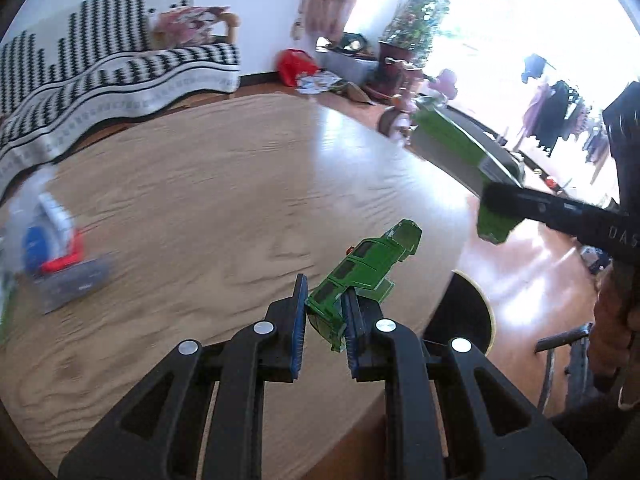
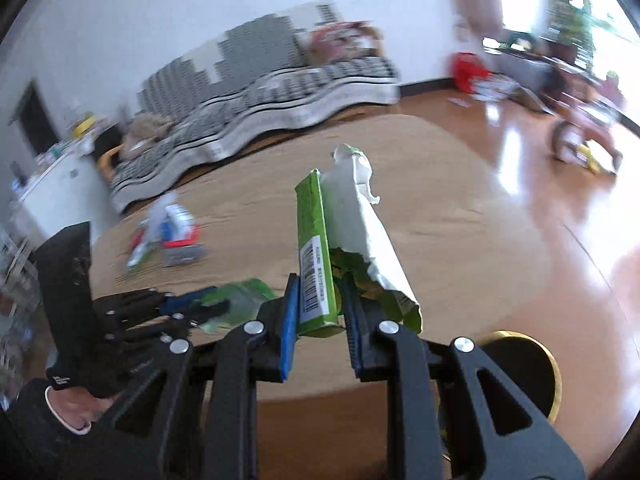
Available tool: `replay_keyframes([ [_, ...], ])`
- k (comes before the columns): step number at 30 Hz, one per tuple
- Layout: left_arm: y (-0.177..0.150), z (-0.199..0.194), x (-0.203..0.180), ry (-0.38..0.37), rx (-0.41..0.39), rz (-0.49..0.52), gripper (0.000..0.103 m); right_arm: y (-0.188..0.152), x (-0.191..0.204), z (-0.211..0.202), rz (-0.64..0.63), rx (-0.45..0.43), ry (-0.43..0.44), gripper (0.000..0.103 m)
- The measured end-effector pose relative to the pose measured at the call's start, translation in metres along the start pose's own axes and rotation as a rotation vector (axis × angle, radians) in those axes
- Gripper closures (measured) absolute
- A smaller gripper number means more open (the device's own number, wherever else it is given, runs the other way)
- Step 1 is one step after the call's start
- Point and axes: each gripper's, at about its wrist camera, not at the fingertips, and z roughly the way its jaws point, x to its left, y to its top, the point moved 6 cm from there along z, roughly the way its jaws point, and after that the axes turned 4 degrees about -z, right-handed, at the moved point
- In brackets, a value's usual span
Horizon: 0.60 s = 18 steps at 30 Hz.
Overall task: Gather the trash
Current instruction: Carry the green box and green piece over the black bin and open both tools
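Above the round worktop (image 1: 180, 200), left tongs (image 1: 324, 320) pinch a green plastic wrapper (image 1: 360, 268); right tongs (image 2: 318, 312) pinch a torn green carton (image 2: 344, 240). Carrying step; next needs a bin, none visible.

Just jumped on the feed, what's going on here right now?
A person is clearing trash off a round wooden table, with a handheld gripper in each hand. The left gripper is shut on a crumpled green plastic wrapper. The right gripper is shut on a torn green carton with a white inside. Both pieces are held up off the tabletop. More litter, a blurred pile of white, blue and red packaging, is on the table's far left side.
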Motion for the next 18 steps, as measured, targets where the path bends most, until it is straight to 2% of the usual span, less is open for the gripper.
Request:
replay_keyframes([
  [5,0.003,0.042,-0.063,-0.094,0.026,0.024,0.087,-0.031,-0.093,-0.026,0.137,0.009,-0.152,0.082],
  [11,-0.008,0.083,-0.123,-0.174,0.064,0.079,0.087,-0.073,-0.167,-0.038,0.245,0.070,-0.253,0.082],
  [14,-0.018,0.100,-0.147,-0.190,0.086,0.125,0.087,-0.095,-0.200,-0.034,0.305,0.148,-0.289,0.082],
  [18,-0.036,0.124,-0.167,-0.208,0.140,0.159,0.087,-0.121,-0.223,-0.020,0.360,0.271,-0.314,0.082],
])
